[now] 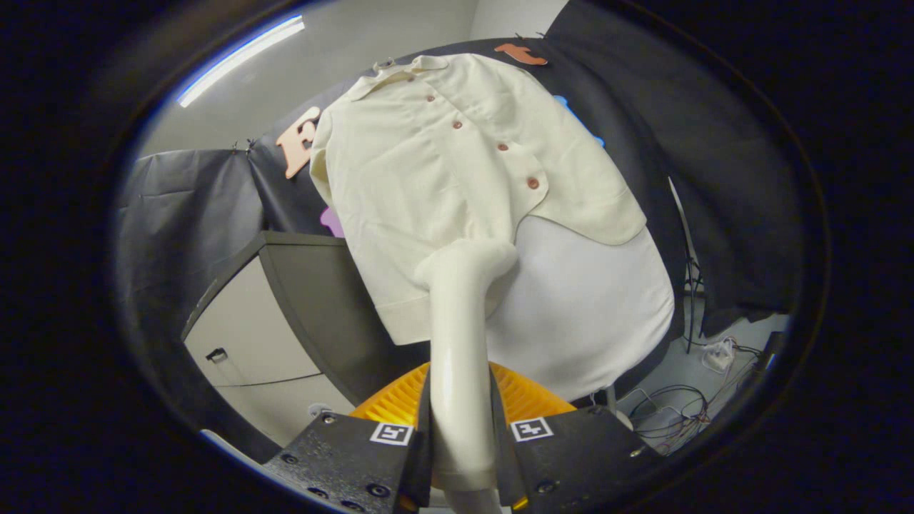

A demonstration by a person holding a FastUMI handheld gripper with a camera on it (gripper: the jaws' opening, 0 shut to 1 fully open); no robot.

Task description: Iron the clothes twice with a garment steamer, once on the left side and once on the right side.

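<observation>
**Kid:** Right up close, what are you holding?

**Me:** Both fingers of my gripper (460, 442) are squeezed tight on the garment steamer (460, 335). I hold it low on its long handle.

**Kid:** What is off to the left?

**Me:** Left of the fingers stands a pale cabinet (246, 335) with a dark top and flat sides.

**Kid:** What does the steamer feel like?

**Me:** I think it is hard, smooth and shiny, so it could slip or twist. The handle is round like a pipe and bends at the top. Holding it low on the straight part seems best.

**Kid:** Where is its head?

**Me:** It is up against the cream shirt (457, 164), near the bottom hem, below the last button (533, 183).

**Kid:** Is the shirt stiff?

**Me:** It looks soft and light. It hangs over a smooth white form (593, 307), with black cloth (714, 178) behind. Further right, loose cables (671, 414) lie on the floor.
</observation>
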